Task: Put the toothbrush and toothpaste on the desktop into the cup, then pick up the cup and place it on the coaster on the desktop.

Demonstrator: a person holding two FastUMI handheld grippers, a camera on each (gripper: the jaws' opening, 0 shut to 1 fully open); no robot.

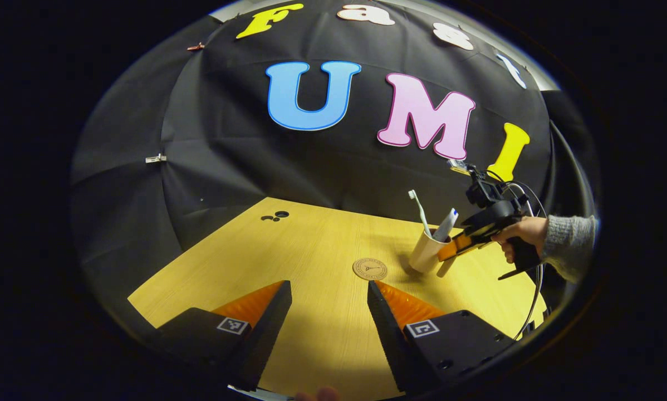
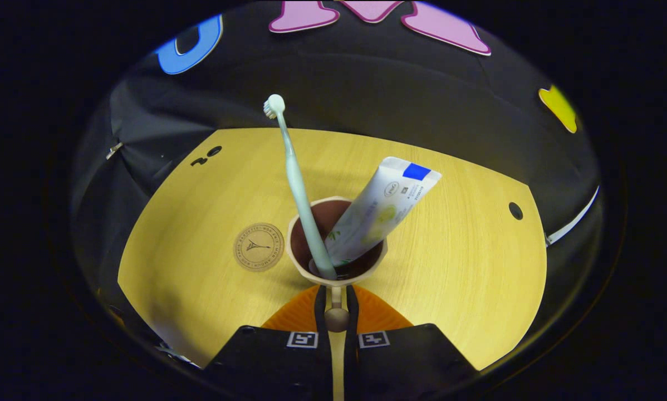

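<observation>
In your right gripper view, your right gripper (image 2: 336,301) sits at 6 o'clock with its two fingers drawn close together, clamped on the cup's handle (image 2: 336,318). Just beyond, the cup (image 2: 367,270) holds the toothbrush (image 2: 300,189), leaning toward 11 o'clock, and the toothpaste (image 2: 381,209), leaning toward 1 o'clock. So both items are in the cup; judging from this, what remains is setting the cup on the coaster (image 2: 258,247), which lies bare on the desk (image 2: 467,267) at about 9 o'clock from the cup, near but apart. In your left gripper view, your left gripper (image 1: 329,303) is at 6 o'clock, fingers wide apart and holding nothing, hovering over the desk. Farther off, the coaster is just past its fingertips, and the cup is at 3 o'clock from it, tilted with its base seemingly lifted, though I cannot be sure. Your right hand (image 1: 520,234), in a grey sleeve (image 1: 570,242), reaches in from 3 o'clock, holding the gripper roughly level.
</observation>
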